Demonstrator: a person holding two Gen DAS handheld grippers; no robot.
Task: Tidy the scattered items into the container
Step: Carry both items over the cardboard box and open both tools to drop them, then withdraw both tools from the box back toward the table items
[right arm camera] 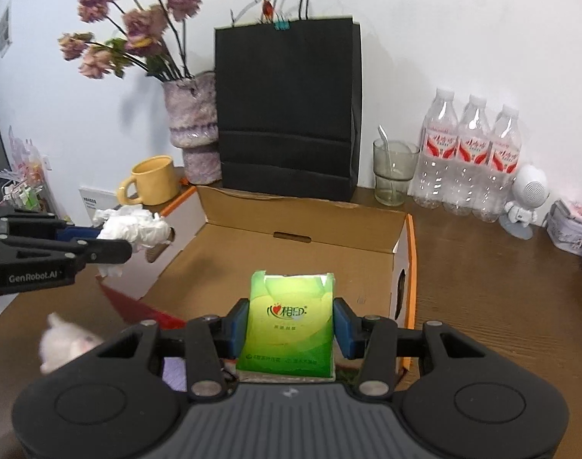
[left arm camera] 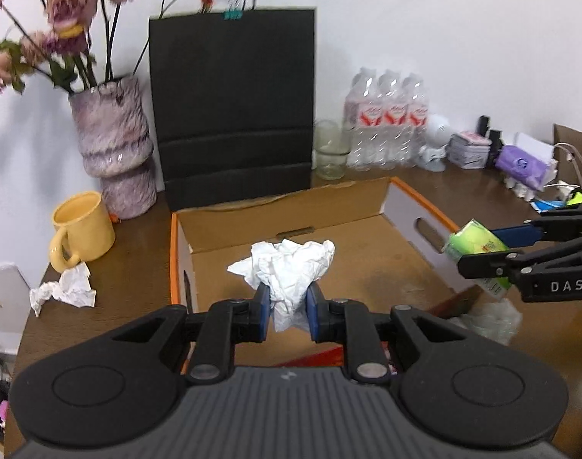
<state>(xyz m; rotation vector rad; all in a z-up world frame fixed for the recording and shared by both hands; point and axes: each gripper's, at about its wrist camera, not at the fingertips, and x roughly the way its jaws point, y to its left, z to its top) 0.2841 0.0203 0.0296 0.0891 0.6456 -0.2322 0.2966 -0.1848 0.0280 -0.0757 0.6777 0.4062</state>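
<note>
1. You are holding a crumpled white tissue [left arm camera: 291, 267] in the left tool [left arm camera: 288, 306], its blue pads pinching the wad's lower part, and you are carrying it above the near half of the open cardboard box [left arm camera: 321, 210].
2. You are gripping a green tissue pack [right arm camera: 289, 329] upright between the pads of the right tool [right arm camera: 291, 331], and it is hanging over the box's near right part.
3. Neither item is lying in the box yet; its brown floor looks bare from both views.
4. The tissue is bulging loosely above the pads, so a quick tilt could be letting it slip out onto the tabletop [right arm camera: 482, 287] short of the box.
5. The two tools are working close together over one box, so releasing at once is risking a knock between them.
6. Another crumpled tissue [left arm camera: 63, 288] is waiting on the tabletop at the left, just beside the yellow mug [left arm camera: 82, 229].
7. Behind the box a black paper bag [left arm camera: 233, 114] and a vase of flowers [left arm camera: 114, 145] are standing, with a glass [right arm camera: 394, 172] and water bottles [right arm camera: 470, 160] at the far right; reaching too far is risking tipping them.
</note>
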